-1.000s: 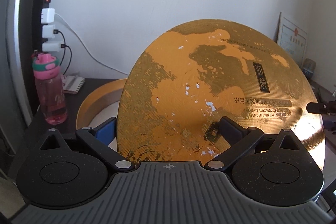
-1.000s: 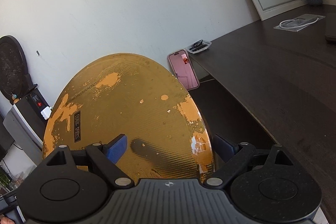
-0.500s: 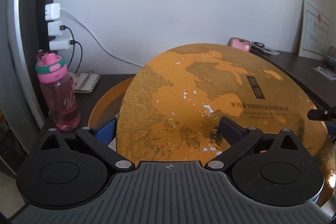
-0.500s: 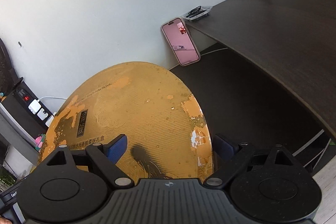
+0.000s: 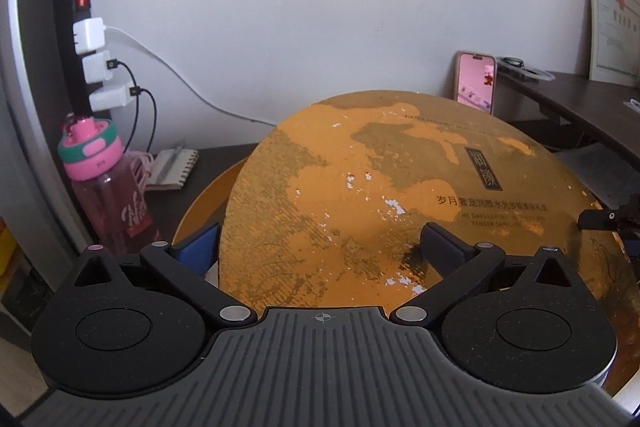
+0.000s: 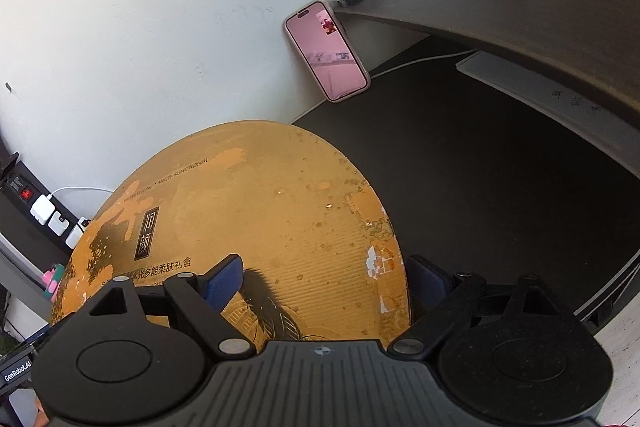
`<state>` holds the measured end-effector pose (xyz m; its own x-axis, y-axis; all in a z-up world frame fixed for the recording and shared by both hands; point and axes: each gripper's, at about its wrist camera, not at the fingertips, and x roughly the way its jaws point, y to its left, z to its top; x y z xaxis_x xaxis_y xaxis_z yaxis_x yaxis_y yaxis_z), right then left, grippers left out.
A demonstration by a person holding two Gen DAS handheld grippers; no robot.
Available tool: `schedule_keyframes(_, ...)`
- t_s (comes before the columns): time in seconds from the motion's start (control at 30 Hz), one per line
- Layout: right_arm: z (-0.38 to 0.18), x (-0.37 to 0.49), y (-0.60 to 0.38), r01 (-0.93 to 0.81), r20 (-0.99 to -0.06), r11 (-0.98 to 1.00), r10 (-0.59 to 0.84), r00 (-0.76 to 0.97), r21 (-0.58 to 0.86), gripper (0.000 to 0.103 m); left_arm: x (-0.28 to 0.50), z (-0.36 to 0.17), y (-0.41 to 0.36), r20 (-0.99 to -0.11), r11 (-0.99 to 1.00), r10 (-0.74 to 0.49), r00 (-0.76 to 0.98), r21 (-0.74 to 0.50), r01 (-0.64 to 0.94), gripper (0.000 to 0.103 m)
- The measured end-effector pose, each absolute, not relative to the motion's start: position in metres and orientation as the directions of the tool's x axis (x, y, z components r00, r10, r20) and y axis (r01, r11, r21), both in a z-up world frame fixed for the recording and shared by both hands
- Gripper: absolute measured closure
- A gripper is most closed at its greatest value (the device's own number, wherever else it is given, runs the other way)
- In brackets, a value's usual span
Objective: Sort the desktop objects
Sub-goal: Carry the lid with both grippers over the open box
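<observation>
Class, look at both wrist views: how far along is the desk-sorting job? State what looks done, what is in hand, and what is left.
Done: nothing visibly finished. In hand: the round gold lid, gripped at opposite edges by the left gripper and right gripper, tilted above its gold base. Left: seating the lid, and perhaps the pink bottle, notebook and phone, all untouched; the base's contents are hidden.

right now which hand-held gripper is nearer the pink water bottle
Left. The left hand-held gripper, clamped on the round gold lid, is just right of the pink water bottle; the right hand-held gripper grips the lid's far edge.
</observation>
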<state>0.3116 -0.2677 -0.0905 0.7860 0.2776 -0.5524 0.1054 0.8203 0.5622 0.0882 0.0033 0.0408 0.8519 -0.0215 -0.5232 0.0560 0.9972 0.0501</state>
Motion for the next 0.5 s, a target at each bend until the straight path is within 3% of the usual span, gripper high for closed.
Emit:
schedule_keyframes(0.1, -0.09, 0.312, -0.267, 0.09, -0.53, 0.813, 0.287, 0.798, 0.575, 0.011, 0.09, 0.042, 0.005, -0.529, 0.996, -0.031, 0.848, 0.05, 0.067, 0.0)
schedule_keyframes(0.23, -0.091, 0.304, -0.272, 0.046, -0.487, 0.791, 0.329, 0.809, 0.609, 0.003, 0.092, 0.043, 0.007, -0.538, 0.995, -0.043, 0.842, 0.05, 0.082, 0.0)
schedule_keyframes(0.5, -0.111, 0.286, -0.284, 0.001, -0.441, 0.736, 0.405, 0.801, 0.677, 0.0, 0.095, 0.044, 0.012, -0.554, 0.992, -0.067, 0.83, 0.049, 0.113, 0.0)
